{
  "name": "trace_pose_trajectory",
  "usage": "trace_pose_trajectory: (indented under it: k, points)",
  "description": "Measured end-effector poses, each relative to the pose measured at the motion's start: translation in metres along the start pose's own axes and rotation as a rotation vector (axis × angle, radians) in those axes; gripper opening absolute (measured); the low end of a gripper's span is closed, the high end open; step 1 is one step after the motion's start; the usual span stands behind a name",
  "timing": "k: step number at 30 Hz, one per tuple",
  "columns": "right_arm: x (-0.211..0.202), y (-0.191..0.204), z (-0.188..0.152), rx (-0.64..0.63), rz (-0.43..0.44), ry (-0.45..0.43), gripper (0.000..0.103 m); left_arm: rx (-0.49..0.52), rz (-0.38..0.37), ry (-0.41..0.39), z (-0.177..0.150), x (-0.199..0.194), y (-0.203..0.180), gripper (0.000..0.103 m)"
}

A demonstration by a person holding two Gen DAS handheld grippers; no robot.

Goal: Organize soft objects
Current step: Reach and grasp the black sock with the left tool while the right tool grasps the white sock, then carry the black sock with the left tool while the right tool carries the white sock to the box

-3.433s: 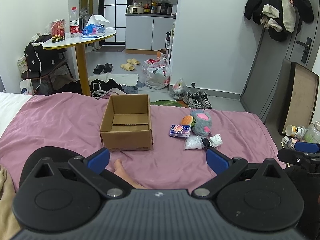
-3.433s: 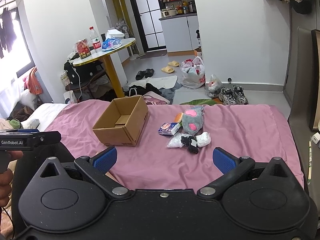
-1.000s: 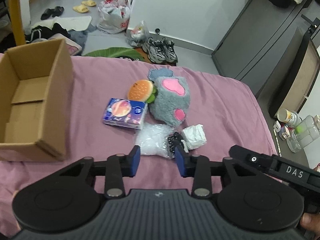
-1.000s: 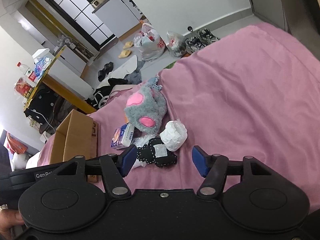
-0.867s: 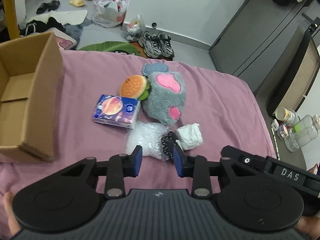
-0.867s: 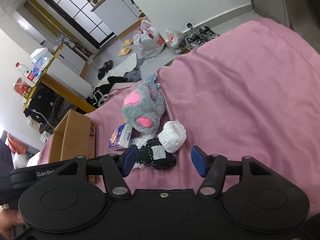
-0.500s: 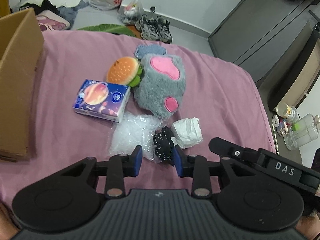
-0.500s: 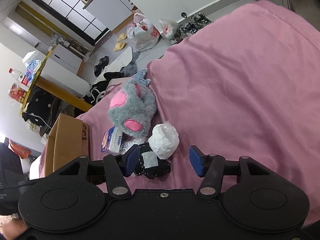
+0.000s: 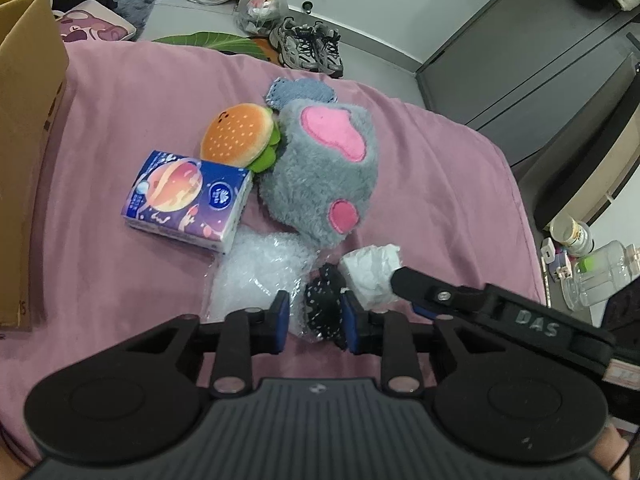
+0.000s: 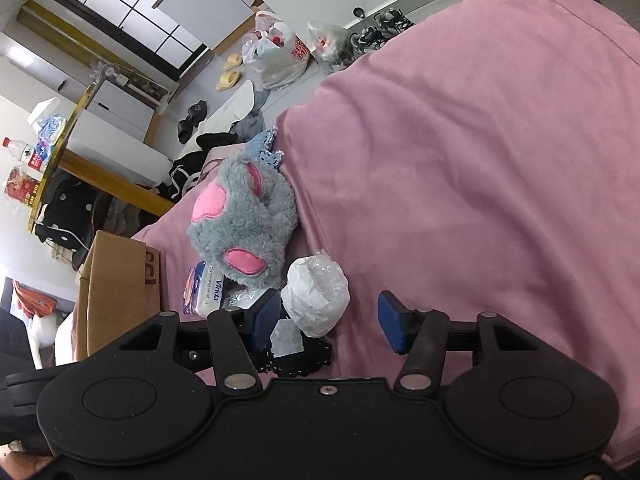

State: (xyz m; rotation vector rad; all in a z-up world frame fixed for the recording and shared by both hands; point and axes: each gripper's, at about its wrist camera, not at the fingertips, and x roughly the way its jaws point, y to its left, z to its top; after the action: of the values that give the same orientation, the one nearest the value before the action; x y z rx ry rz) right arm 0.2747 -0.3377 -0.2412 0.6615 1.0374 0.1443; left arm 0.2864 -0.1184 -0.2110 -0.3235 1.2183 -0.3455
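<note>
Both tongs have come down from a high view over the bed onto the pile of soft things, and the box has slid out toward the left edge of the left wrist view.

Left tongs [image 9: 313, 316]: jaws drawn close around the black lace piece [image 9: 323, 305], with a fold of the bubble wrap [image 9: 260, 274] between them too; pads look to be touching it, though a firm pinch cannot be confirmed. Right tongs [image 10: 327, 322]: spread wide, empty, straddling the white wrapped wad [image 10: 316, 296], which touches the lace piece.

Outward on the pink bedspread [image 10: 480, 140]: tissue pack [image 9: 188, 198] just beside the bubble wrap, grey plush paw [image 9: 324, 172] behind it, burger plush [image 9: 240, 136] pressed against the paw, small blue knit patch [image 9: 300, 92] at the far side.

Cardboard box [image 9: 28, 152]: well apart to the left; only an outer wall shows, inside not visible now.

Progress, as judged: barely begun. All six soft items lie on the bed; none seen in the box. First pickups are in hand, every transfer is left.
</note>
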Motion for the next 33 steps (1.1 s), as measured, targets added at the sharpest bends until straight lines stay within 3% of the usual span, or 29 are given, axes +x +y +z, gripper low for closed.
trace_pose_trajectory:
  k: [8, 12, 16, 33]
  points:
    - [0.005, 0.001, 0.003, 0.007, -0.007, -0.005, 0.051, -0.020, -0.023, 0.024, 0.000, 0.012, -0.006, 0.013]
    - [0.010, 0.004, 0.004, 0.000, -0.010, -0.006, 0.033, -0.026, -0.029, 0.014, -0.001, 0.007, -0.006, 0.009]
    - [0.005, 0.012, -0.001, -0.045, -0.018, -0.022, 0.028, -0.021, -0.031, -0.006, -0.003, 0.000, -0.008, 0.008]
    - [-0.057, 0.033, -0.037, -0.117, -0.067, -0.168, 0.028, 0.060, -0.007, -0.118, -0.025, -0.045, -0.028, 0.008]
